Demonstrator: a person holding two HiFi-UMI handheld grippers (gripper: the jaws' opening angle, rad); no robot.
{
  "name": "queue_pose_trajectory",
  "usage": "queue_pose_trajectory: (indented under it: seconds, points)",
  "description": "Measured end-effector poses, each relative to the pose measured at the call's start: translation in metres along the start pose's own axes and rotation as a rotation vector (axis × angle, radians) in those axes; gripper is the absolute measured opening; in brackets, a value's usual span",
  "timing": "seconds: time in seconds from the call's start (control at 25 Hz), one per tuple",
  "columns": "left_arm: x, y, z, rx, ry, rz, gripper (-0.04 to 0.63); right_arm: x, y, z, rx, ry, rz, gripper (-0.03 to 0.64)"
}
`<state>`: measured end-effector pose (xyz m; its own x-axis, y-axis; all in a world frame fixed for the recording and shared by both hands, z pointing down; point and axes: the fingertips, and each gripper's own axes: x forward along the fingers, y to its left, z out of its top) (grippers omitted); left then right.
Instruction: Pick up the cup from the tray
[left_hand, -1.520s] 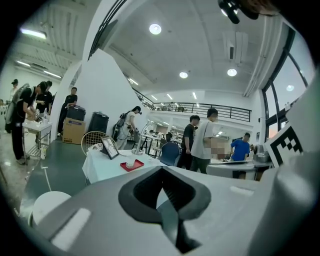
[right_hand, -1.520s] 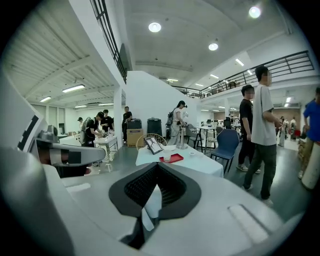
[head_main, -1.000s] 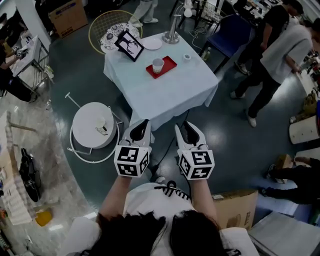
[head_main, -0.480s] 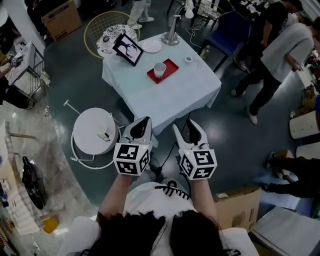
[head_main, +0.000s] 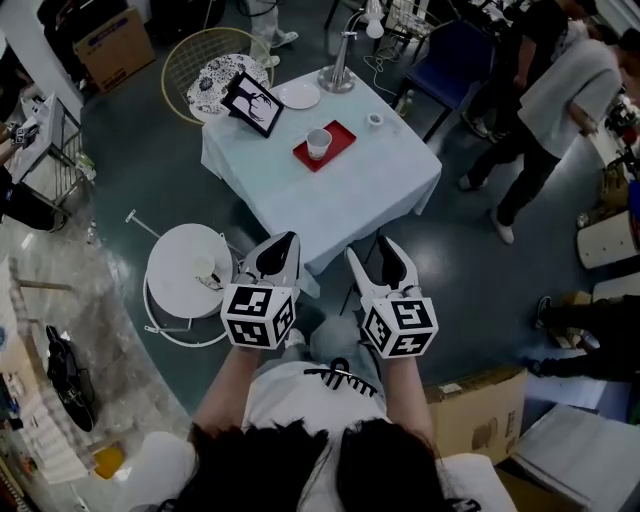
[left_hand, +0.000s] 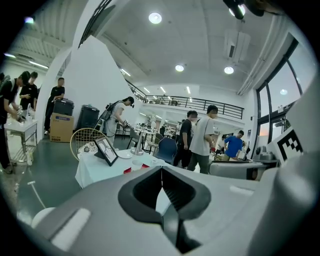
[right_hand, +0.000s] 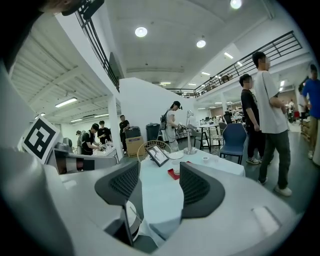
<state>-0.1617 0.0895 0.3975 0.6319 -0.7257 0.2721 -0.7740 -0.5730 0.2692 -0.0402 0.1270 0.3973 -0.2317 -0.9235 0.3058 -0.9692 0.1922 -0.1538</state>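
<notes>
While we stand short of the white-clothed table (head_main: 352, 202), our left gripper (head_main: 287, 240) is pinched shut on nothing and our right gripper (head_main: 372, 250) gapes empty, both well apart from the red tray (head_main: 341, 136), on which the white cup (head_main: 318, 143) sits, seemingly upright.

Cup (head_main: 319, 143) noted upright on red tray (head_main: 341, 137), far half of cloth-covered table (head_main: 345, 205). Left gripper (head_main: 287, 243) and right gripper (head_main: 370, 250) are held side by side off its near corner.

White-clothed table (head_main: 350, 195), bearing red tray (head_main: 337, 139), framed picture (head_main: 252, 102), plate (head_main: 299, 95), metal stand (head_main: 337, 76), small dish (head_main: 374, 120)
</notes>
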Motion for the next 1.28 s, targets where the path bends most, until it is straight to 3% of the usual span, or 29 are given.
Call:
queue_pose_trajectory:
  seconds: [0.2, 0.44, 0.96, 1.28]
  points:
    - [0.002, 0.008, 0.005, -0.001, -0.002, 0.002, 0.0, 0.003, -0.002, 0.014, -0.001, -0.055, -0.039, 0.296]
    - [0.006, 0.008, 0.011, -0.029, -0.022, -0.023, 0.0, 0.006, -0.006, 0.011, 0.001, -0.047, -0.044, 0.296]
    - [0.036, 0.018, 0.014, 0.018, -0.006, 0.017, 0.0, 0.046, -0.019, 0.012, -0.005, -0.029, 0.026, 0.308]
    - [0.076, 0.032, 0.021, 0.003, 0.009, 0.044, 0.0, 0.087, -0.042, 0.021, -0.003, -0.011, 0.056, 0.308]
